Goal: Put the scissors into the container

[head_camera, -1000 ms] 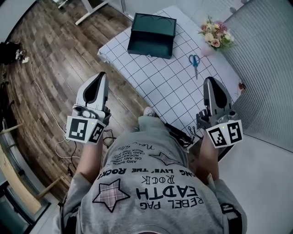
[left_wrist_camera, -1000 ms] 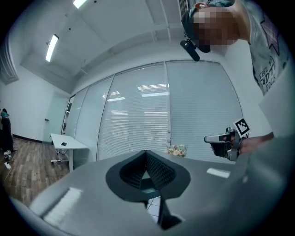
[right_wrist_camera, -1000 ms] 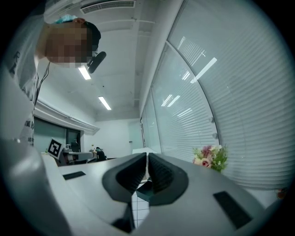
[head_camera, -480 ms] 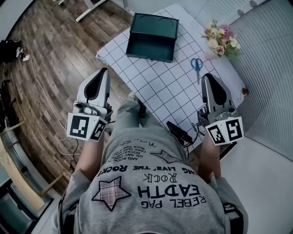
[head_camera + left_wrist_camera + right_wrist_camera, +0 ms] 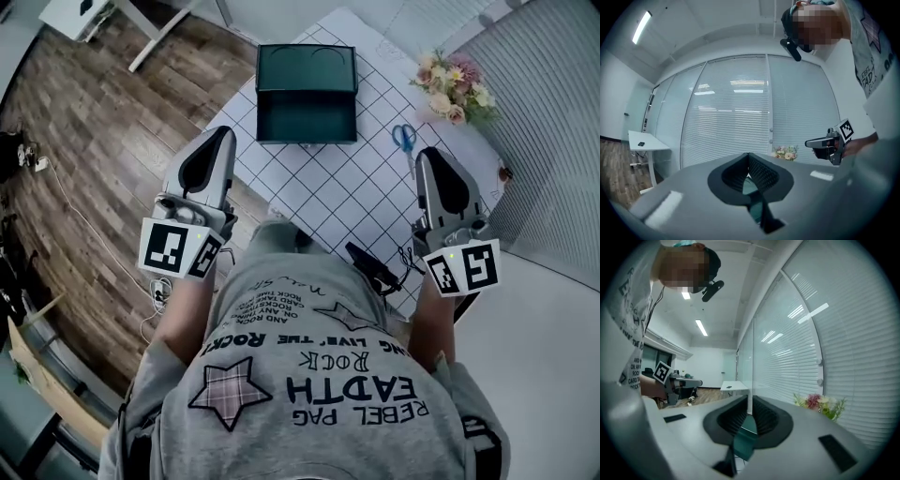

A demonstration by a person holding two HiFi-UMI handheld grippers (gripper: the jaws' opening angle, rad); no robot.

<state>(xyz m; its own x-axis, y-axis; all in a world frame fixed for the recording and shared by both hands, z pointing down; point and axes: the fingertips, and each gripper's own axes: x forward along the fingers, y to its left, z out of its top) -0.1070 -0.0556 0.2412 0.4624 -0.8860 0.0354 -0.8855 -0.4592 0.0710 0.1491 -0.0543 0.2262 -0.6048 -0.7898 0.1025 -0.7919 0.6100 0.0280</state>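
1. We are standing at the table (image 5: 347,197), which is covered with a checked cloth. We are looking down on the container (image 5: 307,117), a dark green box that is sitting open with its lid on the far side.
2. The scissors (image 5: 404,139) are lying flat on the cloth to the right of the container, well apart from it and outside it. Their blue handles are pointing away from us and their blades toward us.
3. The flowers (image 5: 450,86) are standing farther to the right of the container, beyond the scissors.
4. We are holding the left gripper (image 5: 223,136) to the left of the container and nearer to us than its front wall, about at the table's edge. Its jaws are pressing together and nothing is sitting between them.
5. We are holding the right gripper (image 5: 427,157) to the right of the container and also nearer to us. Its tip is hanging just beside the blades of the scissors; we cannot tell if it is touching them. Its jaws are pressing together too, and they are pinching nothing.
6. Both grippers are pointing away from our body, with the container between their two lines.
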